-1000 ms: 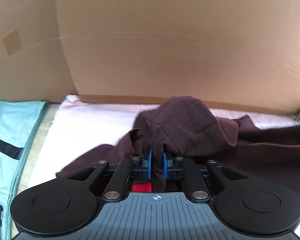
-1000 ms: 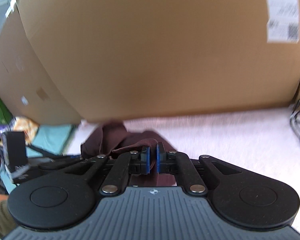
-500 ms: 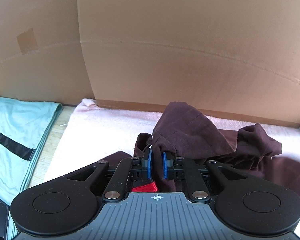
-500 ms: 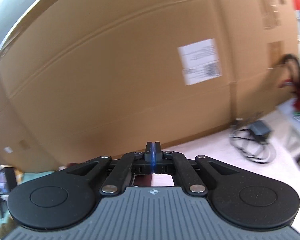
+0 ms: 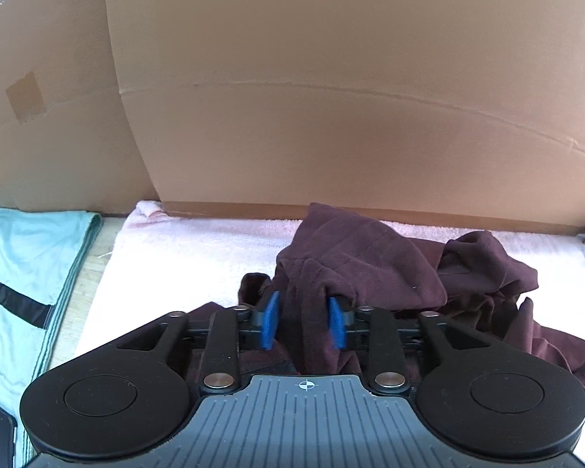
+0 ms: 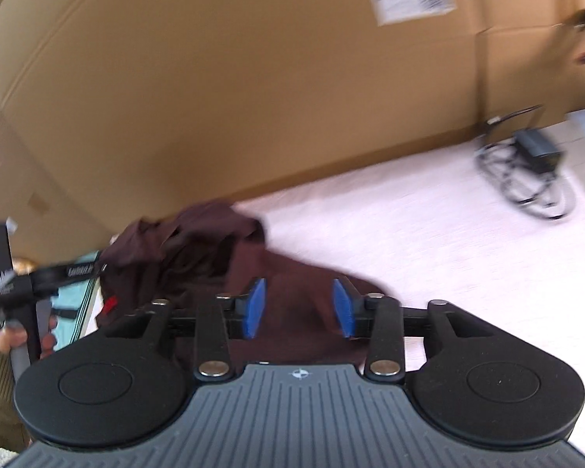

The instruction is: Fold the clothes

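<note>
Left gripper [image 5: 303,321] has just been opening: jaws stand about half apart with a raised ridge of the dark maroon garment [image 5: 370,269] between the blue pads [image 5: 270,321], cloth slack, not pinched. Right gripper [image 6: 298,308] has likewise just been opening, jaws about half apart, over a flat maroon flap; that view is motion-blurred, so contact between pads and cloth cannot be told, but no pinch is evident. Garment lies crumpled in a heap on the pale pink towel [image 5: 199,249], close to the cardboard wall [image 5: 331,97], one part trailing off to the right. Light blue cloth [image 5: 23,265] lies apart at the left; cable and adapter [image 6: 530,163] sit well clear at the far right. Judgement: step in hand is a release and re-grip to spread the heap before any fold. To do it well: let the cloth drop fully free of both sets of pads, then look for a real edge or corner, not a mid-cloth bunch; take two points well apart on one hem, lift and draw outward until the cloth lies flat. Risk: grabbing several layers at once, dragging the towel along
</note>
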A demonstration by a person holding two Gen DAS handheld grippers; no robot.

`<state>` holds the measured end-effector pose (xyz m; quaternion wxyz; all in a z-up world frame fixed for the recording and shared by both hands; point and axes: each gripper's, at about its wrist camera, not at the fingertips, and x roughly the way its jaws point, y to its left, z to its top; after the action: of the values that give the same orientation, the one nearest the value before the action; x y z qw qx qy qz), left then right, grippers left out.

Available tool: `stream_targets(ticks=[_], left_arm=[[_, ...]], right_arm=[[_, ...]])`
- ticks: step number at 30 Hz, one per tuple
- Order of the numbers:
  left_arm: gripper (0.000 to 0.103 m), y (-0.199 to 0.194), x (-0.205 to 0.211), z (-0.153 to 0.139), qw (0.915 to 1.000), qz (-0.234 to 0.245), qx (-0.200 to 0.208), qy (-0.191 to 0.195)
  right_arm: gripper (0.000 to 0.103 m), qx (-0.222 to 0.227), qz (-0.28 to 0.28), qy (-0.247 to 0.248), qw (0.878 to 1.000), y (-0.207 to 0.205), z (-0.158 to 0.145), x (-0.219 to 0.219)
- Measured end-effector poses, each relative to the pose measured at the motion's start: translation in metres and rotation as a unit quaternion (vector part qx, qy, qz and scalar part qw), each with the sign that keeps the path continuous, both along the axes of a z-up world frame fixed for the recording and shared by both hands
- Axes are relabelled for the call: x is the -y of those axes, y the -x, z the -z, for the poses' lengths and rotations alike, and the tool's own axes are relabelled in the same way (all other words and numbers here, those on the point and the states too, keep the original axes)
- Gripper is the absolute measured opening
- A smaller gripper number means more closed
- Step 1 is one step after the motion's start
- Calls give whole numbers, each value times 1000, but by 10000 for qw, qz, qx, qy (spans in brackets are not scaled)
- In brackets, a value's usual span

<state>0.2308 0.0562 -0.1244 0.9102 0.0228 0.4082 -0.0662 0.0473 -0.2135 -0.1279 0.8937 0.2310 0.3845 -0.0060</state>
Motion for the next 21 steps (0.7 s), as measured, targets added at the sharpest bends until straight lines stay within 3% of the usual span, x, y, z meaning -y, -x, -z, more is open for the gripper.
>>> stream_targets(ticks=[3,8,11,12,15,21], left_arm=[[61,2,-2,1,9999,-90,54,-42],[63,-5,-15,2,9994,-347,-31,6],[78,-4,-17,2,9994,-354,-21,14],[79,-3,-17,3,9994,-353,1,-19],[79,-3,-17,5,9993,-363,-34,-23],[80,-6,-22,7,9990,-426,-130,71]], right_arm=[[45,-175,-439,-18,9989,-12,12,-34],[47,-515,-744,111,9958,-33,35,-68],[48,-709,-786,260,9940,-42,51,-77],[45,-762,-816,277,9934,-43,55,-79],[4,-922,-807,215,9922,-44,64,-80],[3,-507,-390,-536,9965,-23,39,-52]])
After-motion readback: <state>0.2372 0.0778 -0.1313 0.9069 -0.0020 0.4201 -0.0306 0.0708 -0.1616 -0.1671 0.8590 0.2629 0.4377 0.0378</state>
